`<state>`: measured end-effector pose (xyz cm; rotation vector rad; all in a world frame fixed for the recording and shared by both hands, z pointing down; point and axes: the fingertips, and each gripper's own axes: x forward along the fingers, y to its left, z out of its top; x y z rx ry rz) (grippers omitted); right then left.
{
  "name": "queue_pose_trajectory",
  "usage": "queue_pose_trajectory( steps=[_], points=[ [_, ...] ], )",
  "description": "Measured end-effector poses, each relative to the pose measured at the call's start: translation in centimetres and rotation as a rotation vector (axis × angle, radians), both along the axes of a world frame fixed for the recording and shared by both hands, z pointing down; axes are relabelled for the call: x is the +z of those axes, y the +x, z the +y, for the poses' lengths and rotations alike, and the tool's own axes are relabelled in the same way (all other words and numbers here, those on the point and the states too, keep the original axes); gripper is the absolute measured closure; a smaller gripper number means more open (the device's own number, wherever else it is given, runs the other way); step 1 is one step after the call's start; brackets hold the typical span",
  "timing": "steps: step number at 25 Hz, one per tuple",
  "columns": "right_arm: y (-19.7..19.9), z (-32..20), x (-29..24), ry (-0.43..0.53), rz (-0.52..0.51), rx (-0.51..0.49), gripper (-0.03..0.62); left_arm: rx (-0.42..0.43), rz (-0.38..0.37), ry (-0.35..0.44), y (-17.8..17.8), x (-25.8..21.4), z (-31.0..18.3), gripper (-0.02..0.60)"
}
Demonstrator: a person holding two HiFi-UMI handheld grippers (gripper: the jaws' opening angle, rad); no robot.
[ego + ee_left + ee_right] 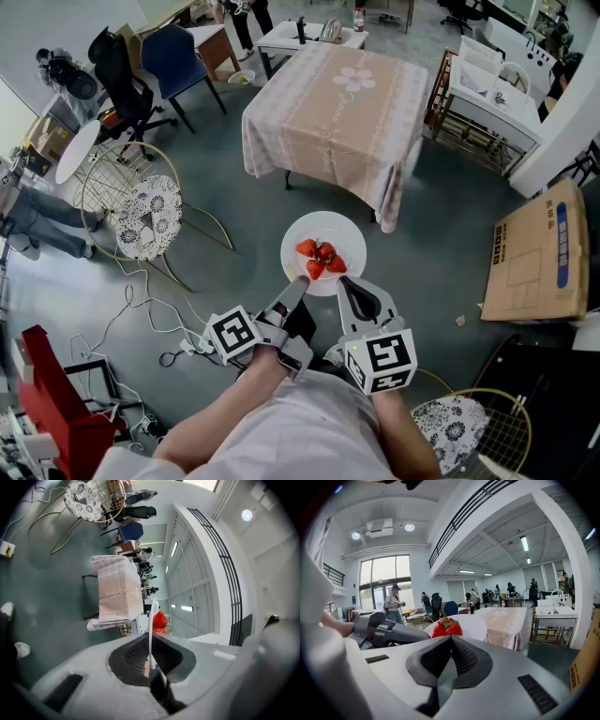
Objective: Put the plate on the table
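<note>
A white plate (323,246) carrying three strawberries (321,257) hangs above the grey floor, short of the table (333,112) with its pink cloth. My left gripper (297,282) is shut on the plate's near-left rim, and my right gripper (347,283) is shut on its near-right rim. In the left gripper view the plate (151,634) shows edge-on between the jaws, with the strawberries (159,619) beyond and the table (115,595) farther off. The right gripper view has a strawberry (446,627) and the plate (476,625) just past the shut jaws, the table (506,625) behind, and the left gripper (389,632) alongside.
A wire chair with a lace cushion (145,217) stands left, with cables (141,314) on the floor near it. A cardboard box (539,253) lies right and a white cart (492,89) beside the table. Office chairs (131,80) stand far left. A red stand (52,403) sits lower left.
</note>
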<state>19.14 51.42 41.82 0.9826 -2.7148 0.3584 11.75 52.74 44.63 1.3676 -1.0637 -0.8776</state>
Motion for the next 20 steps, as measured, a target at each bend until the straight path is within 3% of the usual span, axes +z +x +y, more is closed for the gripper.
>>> queue_pose_trajectory(
  steps=[11, 20],
  points=[
    [-0.4, 0.3, 0.0, -0.019, -0.025, -0.003, 0.589, -0.011, -0.019, -0.013, -0.6, -0.1, 0.5, 0.565],
    [-0.1, -2.1, 0.7, -0.042, -0.018, 0.04, 0.589, 0.015, 0.003, -0.016, -0.7, 0.9, -2.4, 0.566]
  ],
)
